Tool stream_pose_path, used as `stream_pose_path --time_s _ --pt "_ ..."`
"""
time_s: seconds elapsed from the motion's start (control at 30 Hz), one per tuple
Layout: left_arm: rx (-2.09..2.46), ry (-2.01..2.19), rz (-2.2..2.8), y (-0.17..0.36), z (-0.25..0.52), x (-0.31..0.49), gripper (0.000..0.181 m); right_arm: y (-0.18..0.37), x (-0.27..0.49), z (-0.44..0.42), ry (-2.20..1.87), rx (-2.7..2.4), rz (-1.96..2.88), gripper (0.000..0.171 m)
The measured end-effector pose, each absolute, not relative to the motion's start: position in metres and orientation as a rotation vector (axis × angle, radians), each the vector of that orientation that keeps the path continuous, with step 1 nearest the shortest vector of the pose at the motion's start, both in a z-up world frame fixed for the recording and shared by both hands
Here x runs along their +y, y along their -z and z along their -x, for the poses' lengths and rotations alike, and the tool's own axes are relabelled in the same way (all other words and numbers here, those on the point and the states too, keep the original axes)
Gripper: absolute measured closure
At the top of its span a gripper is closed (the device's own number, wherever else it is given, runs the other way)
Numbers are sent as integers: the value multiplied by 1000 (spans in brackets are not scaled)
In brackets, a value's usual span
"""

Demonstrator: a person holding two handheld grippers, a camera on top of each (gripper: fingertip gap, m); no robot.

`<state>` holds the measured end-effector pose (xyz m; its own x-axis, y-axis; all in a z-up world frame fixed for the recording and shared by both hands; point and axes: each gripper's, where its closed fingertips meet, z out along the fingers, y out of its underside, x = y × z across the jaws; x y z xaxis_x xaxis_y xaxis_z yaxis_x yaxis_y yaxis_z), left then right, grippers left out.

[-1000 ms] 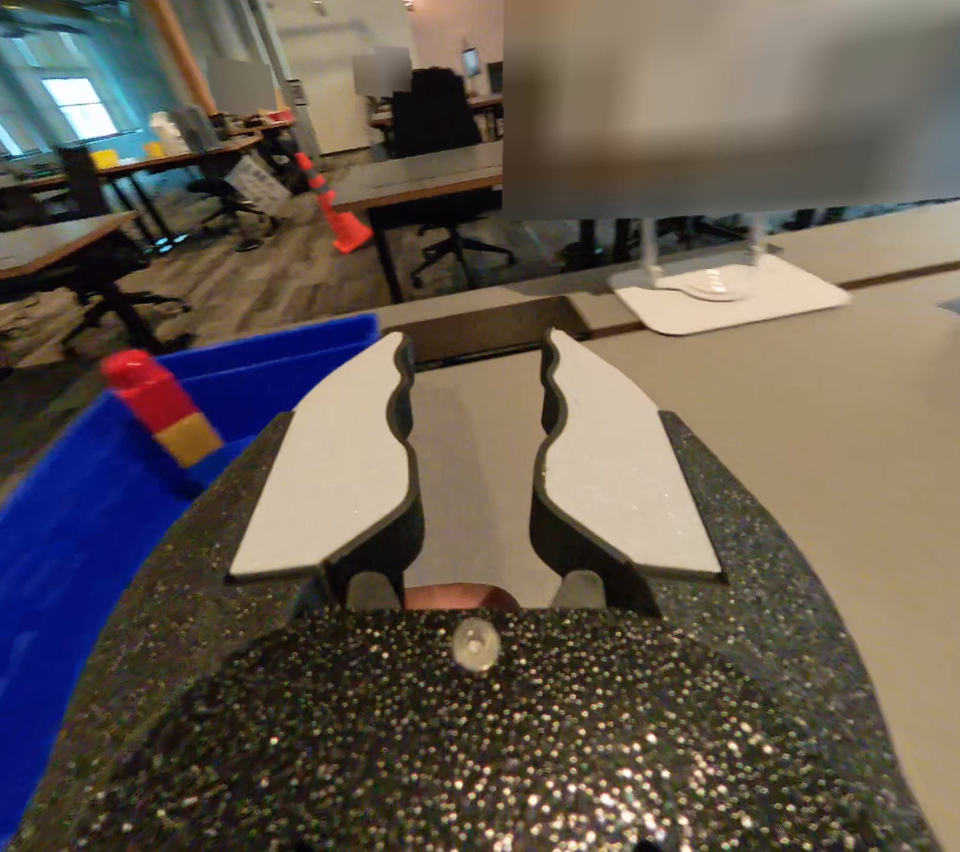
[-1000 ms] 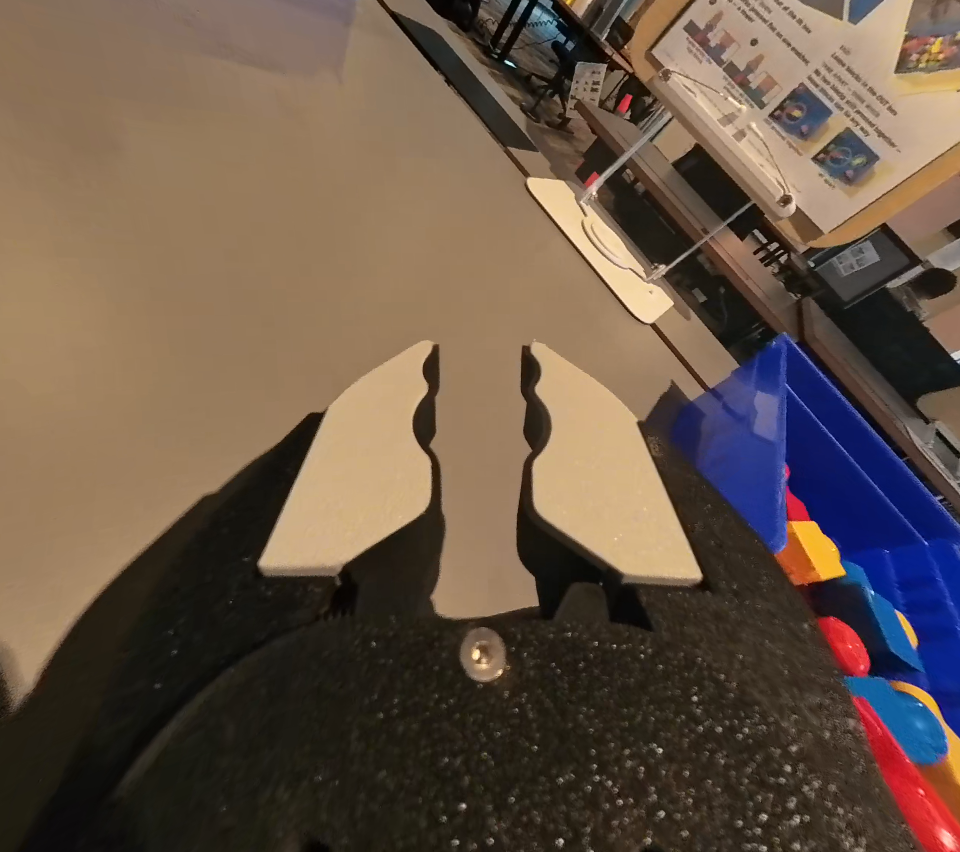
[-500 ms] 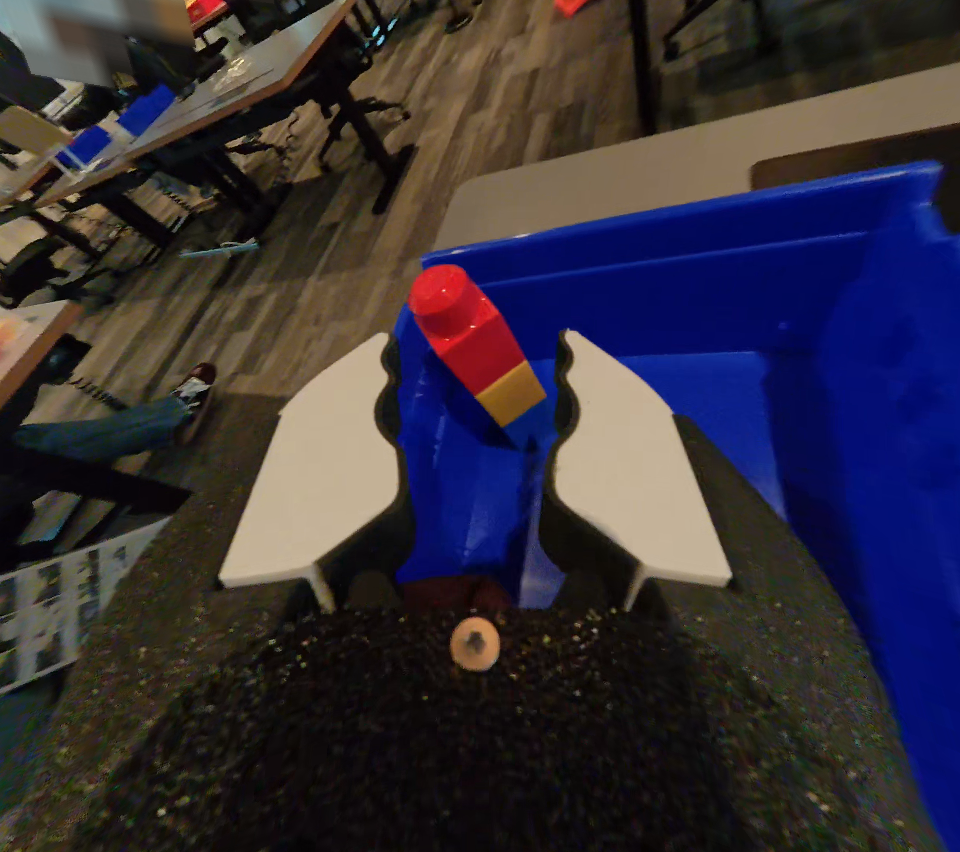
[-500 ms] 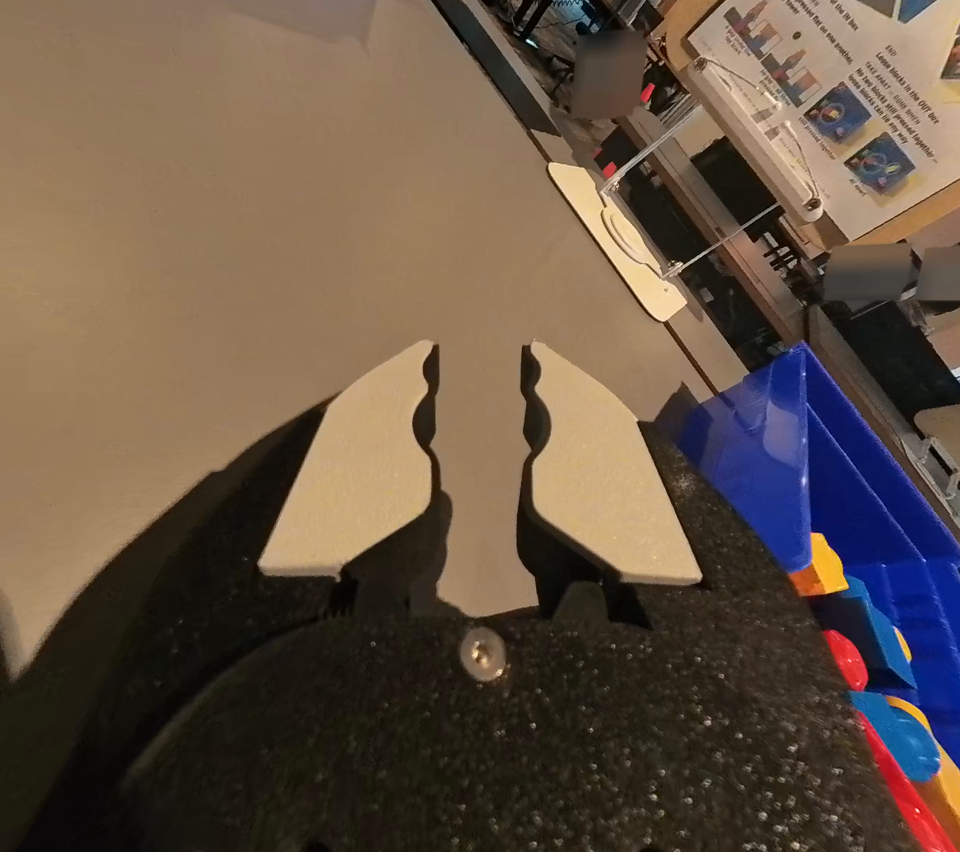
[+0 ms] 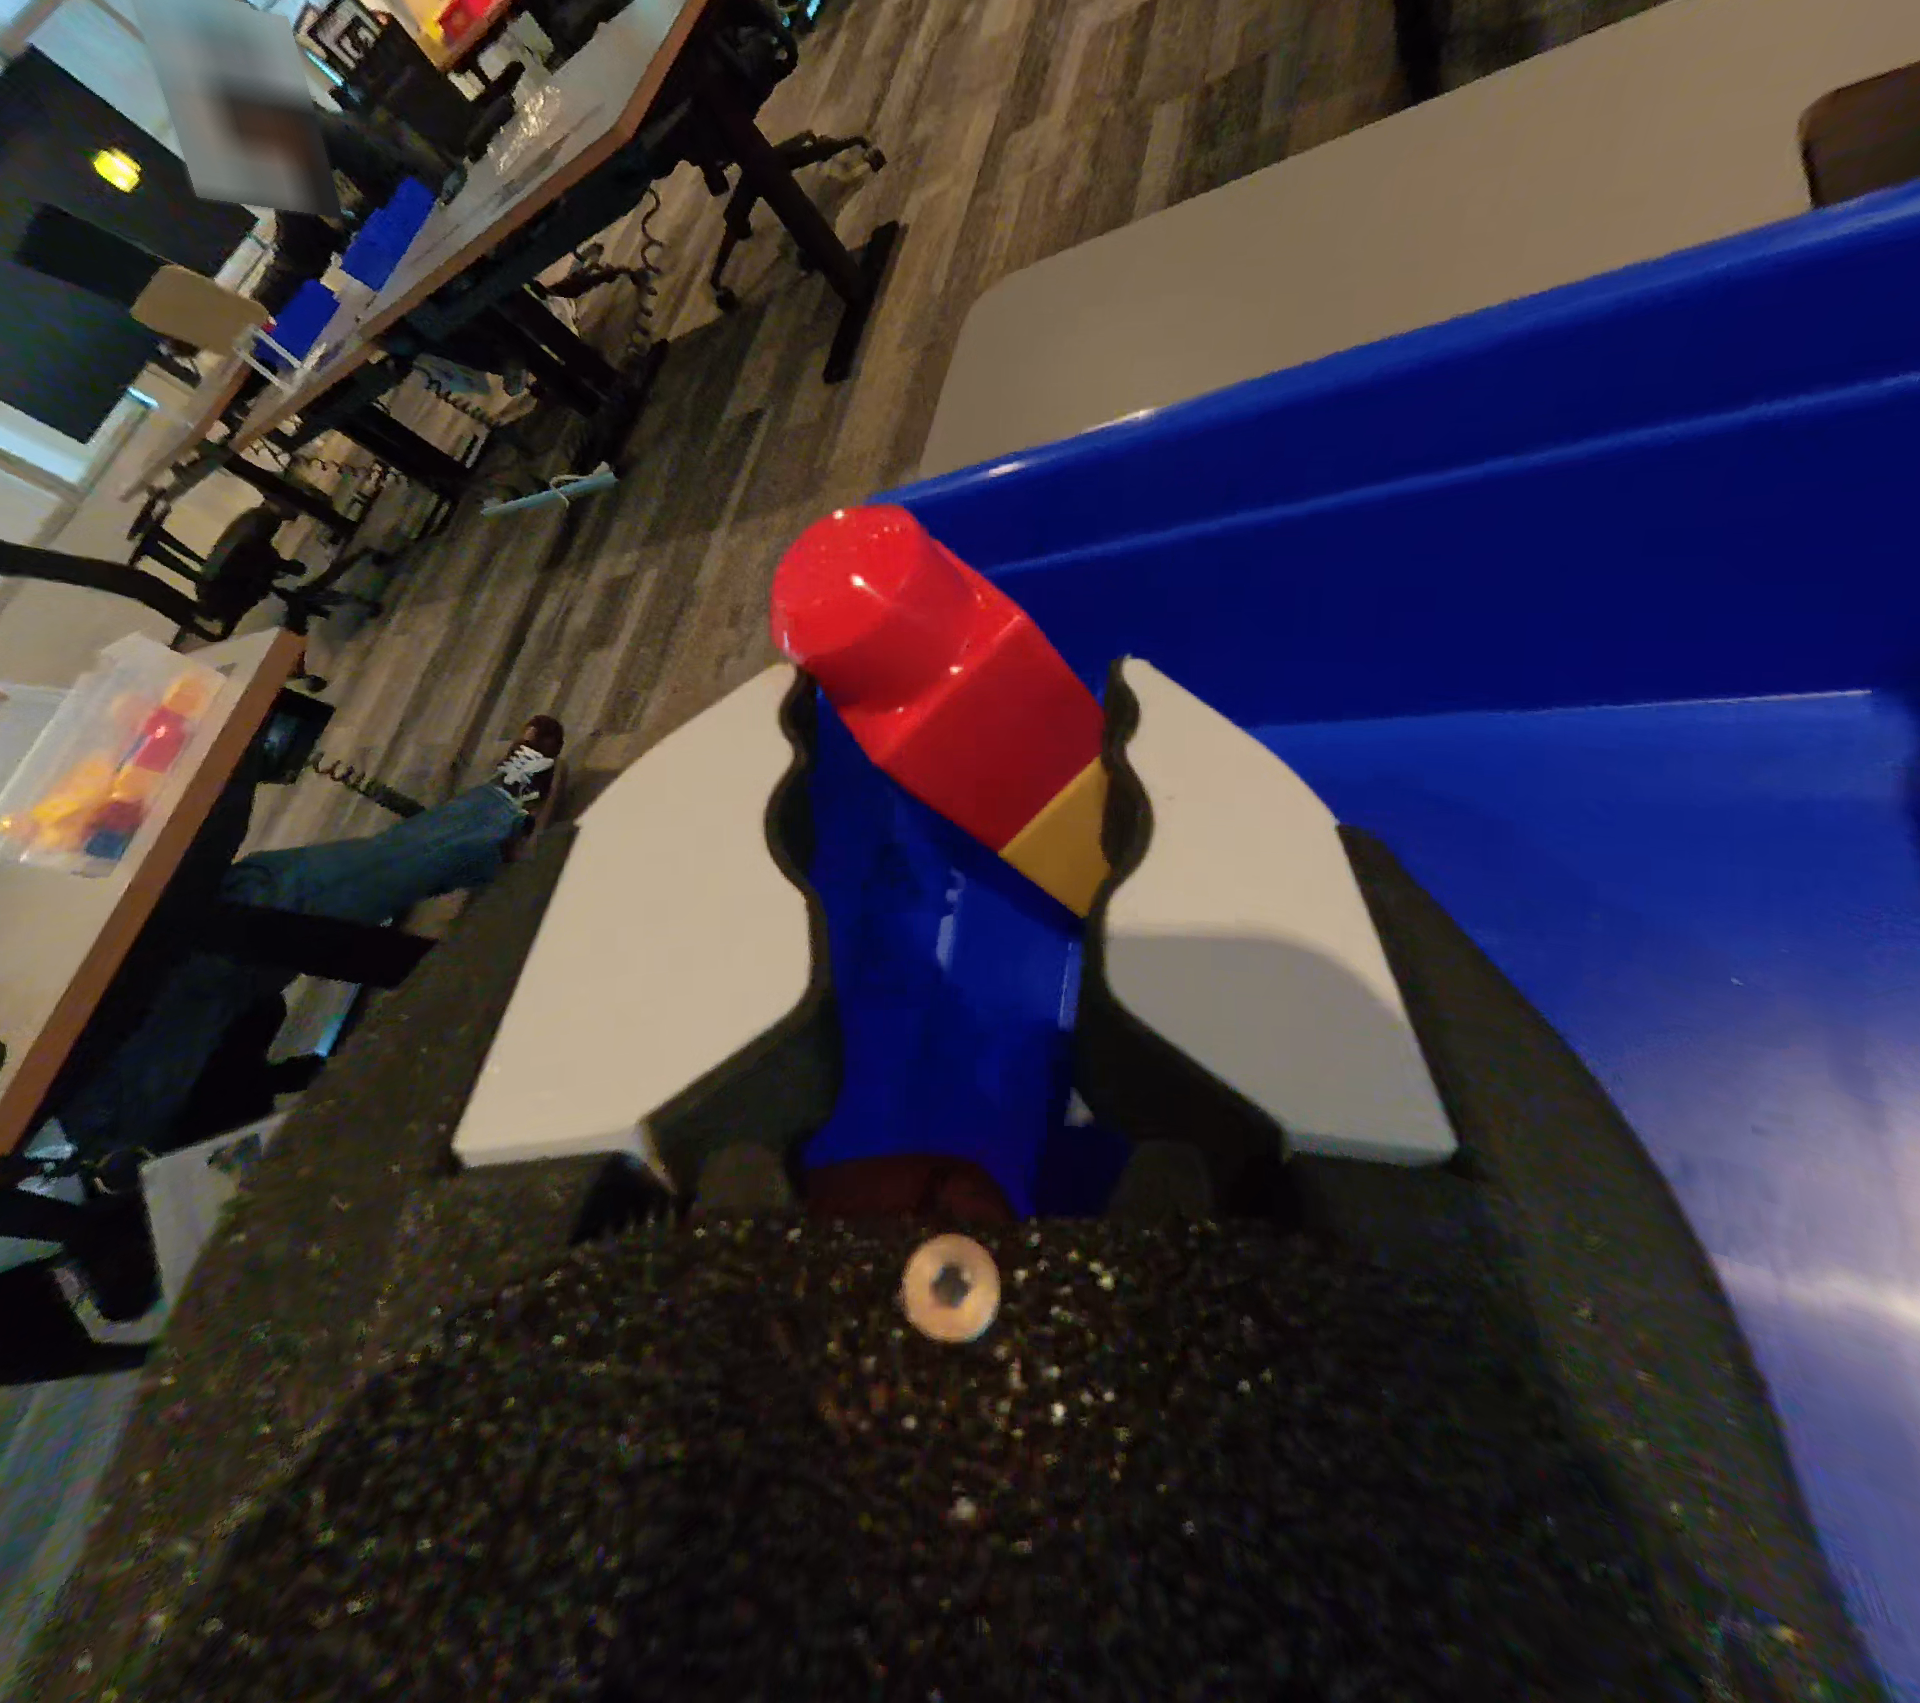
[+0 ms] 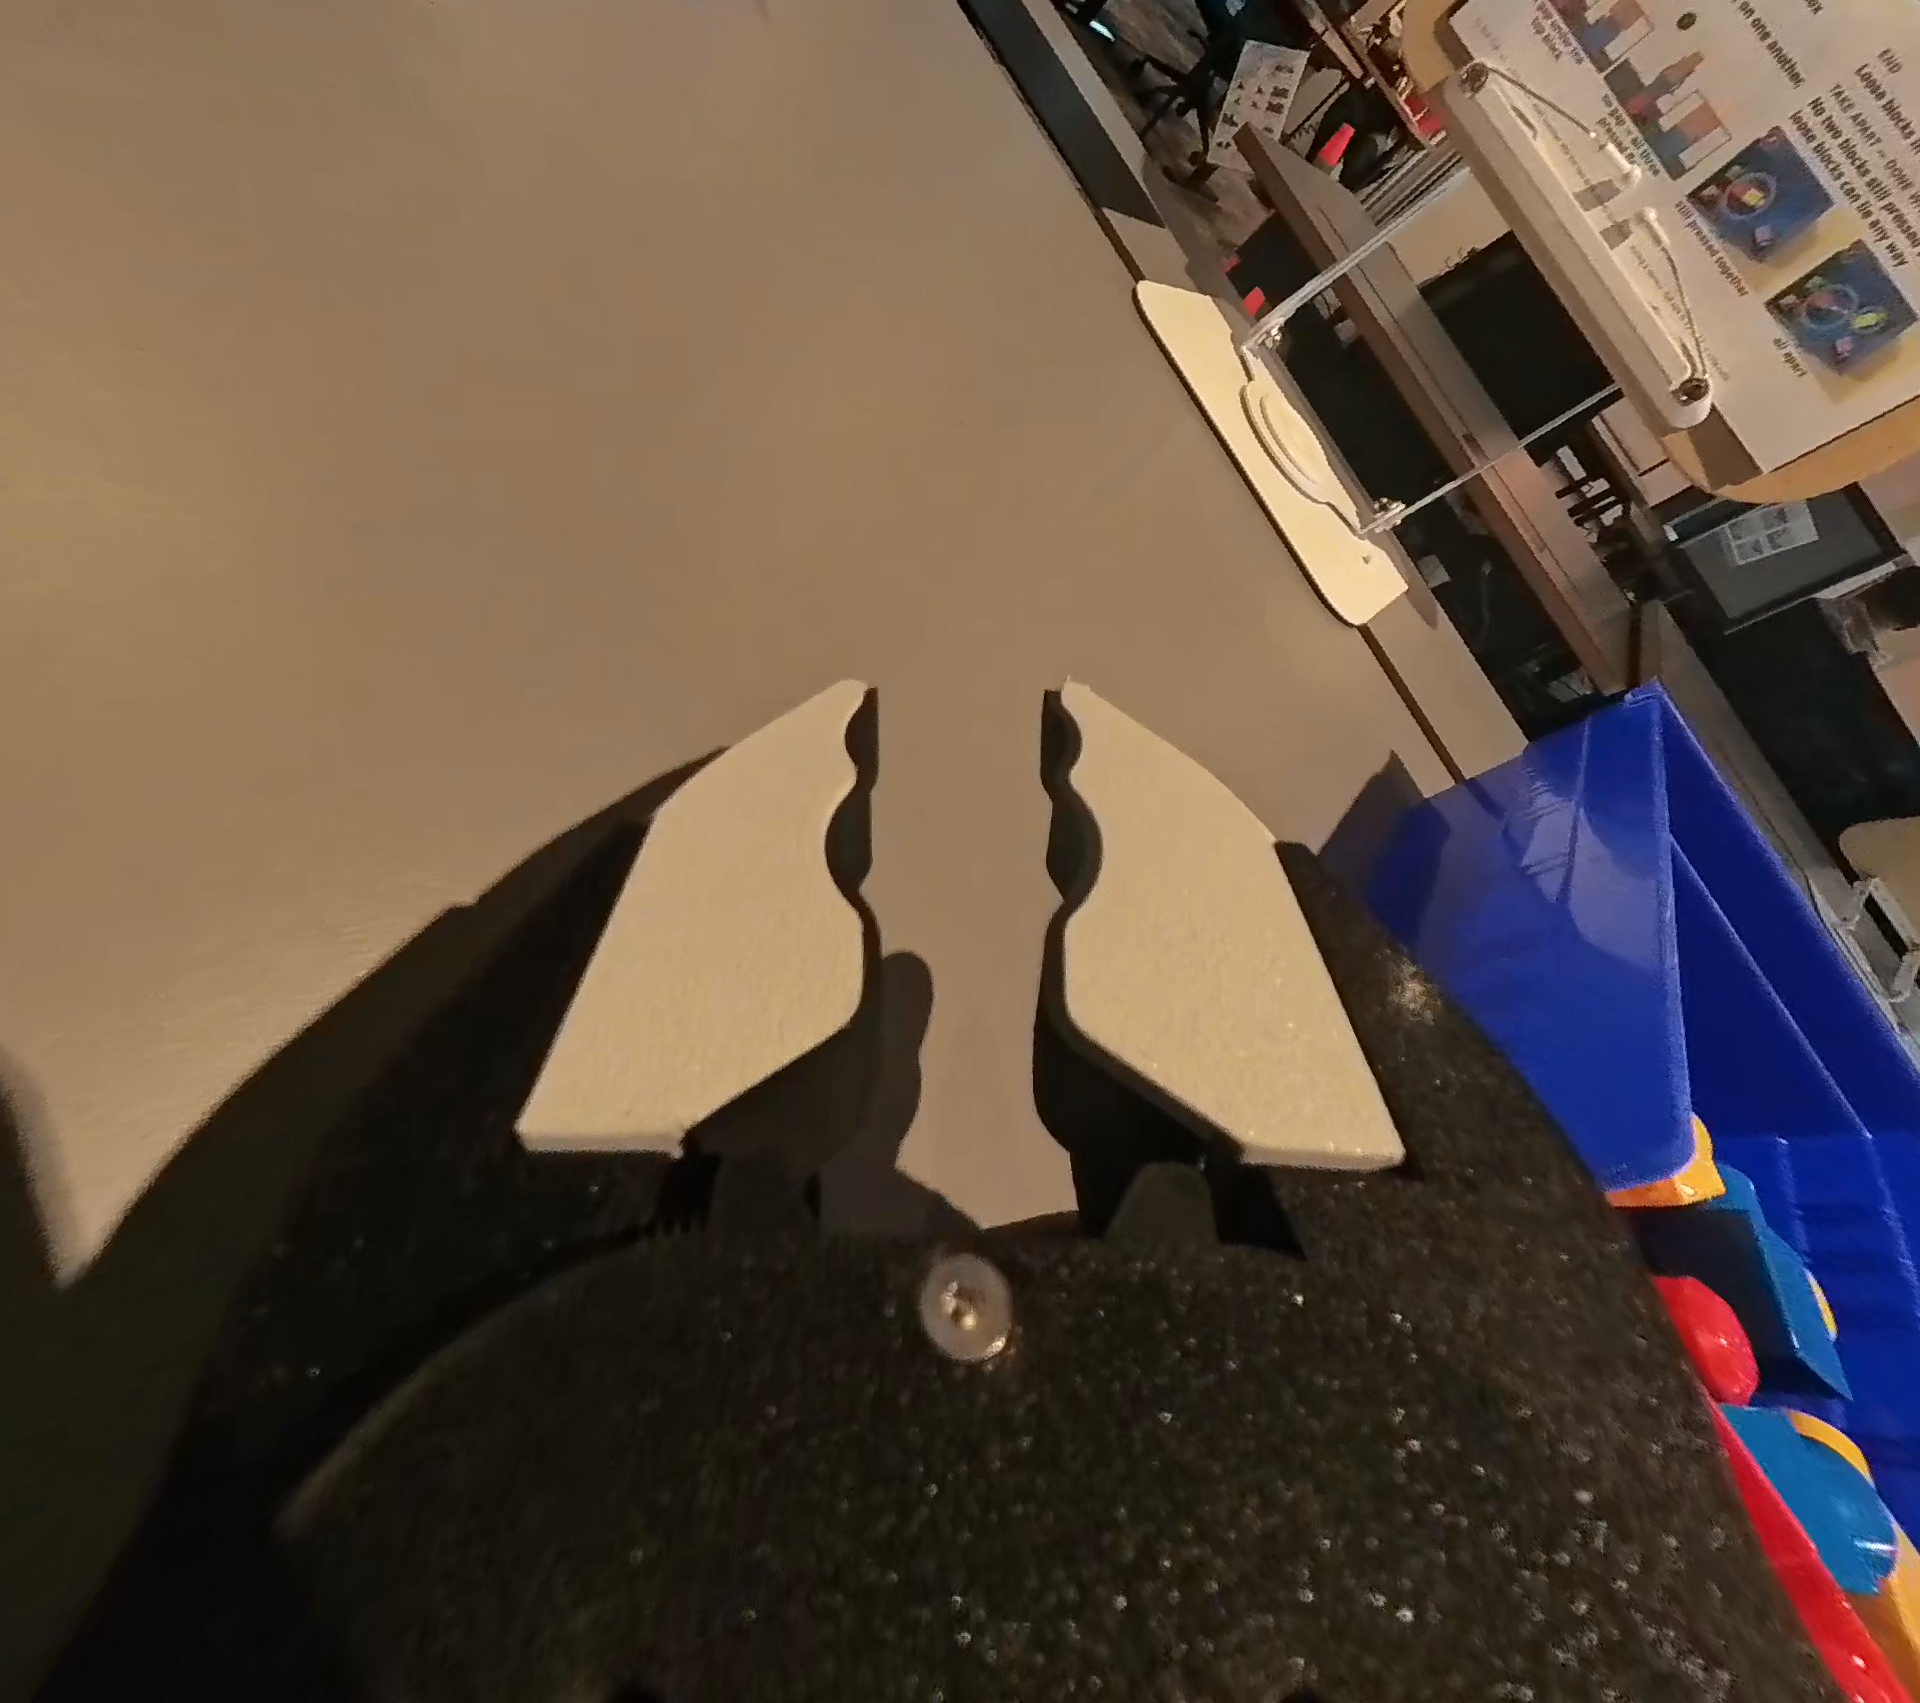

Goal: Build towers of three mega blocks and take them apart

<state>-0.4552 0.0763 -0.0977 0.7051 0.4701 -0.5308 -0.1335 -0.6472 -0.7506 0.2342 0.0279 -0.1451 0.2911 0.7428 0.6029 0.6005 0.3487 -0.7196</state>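
Note:
A block tower with a red block [image 5: 935, 697] on top and a yellow block [image 5: 1060, 832] under it leans inside a blue bin [image 5: 1507, 531]; its lower part is hidden by the gripper. My left gripper [image 5: 956, 671] is open, with its fingers on either side of the tower and the right finger close to the yellow block. My right gripper [image 6: 961, 687] is open and empty above the grey table [image 6: 468, 303]. A second blue bin [image 6: 1538, 905] to its right holds several loose blocks [image 6: 1704, 1341] in red, blue and yellow.
A white stand base [image 6: 1278, 448] with a clear holder carries an instruction board [image 6: 1714, 95] at the table's far edge. Beyond the left bin the table [image 5: 1351, 230] ends and the floor drops away. A person's leg [image 5: 395, 853] and other desks are to the left. There is about 70 centimeters between the tips of the two grippers.
My left gripper has swung left from the table over the blue bin and moved in until the red and yellow tower stands between its open fingers. My right gripper has shifted slightly.

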Motion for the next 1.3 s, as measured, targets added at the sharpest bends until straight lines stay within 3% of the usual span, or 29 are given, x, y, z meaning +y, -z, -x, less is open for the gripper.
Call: stream_pose_path --time_s 0.17,0.33,0.47,0.57,0.7,0.9,1.07,1.3 --pt "-228 -967 2053 87 448 77 132 144 29 -236 -137 -1379 1330 141" --pt "-181 -996 1831 14 411 76 133 139 28 -236 -135 -1366 1312 141" --pt "-1 -855 1696 -54 318 86 133 132 26 -237 -133 -1348 1290 142" --pt "207 -597 1701 -71 211 93 133 125 22 -236 -178 -1326 1284 141" --pt "486 -243 1720 -48 57 81 133 116 14 -235 -314 -1285 1295 139" --pt "806 73 1771 40 -117 38 133 106 -1 -235 -570 -1232 1322 134" --pt "910 160 1768 86 -182 13 133 111 -5 -231 -627 -1254 1347 130" --pt "933 210 1725 106 -204 -1 139 120 -10 -224 -628 -1301 1367 128"
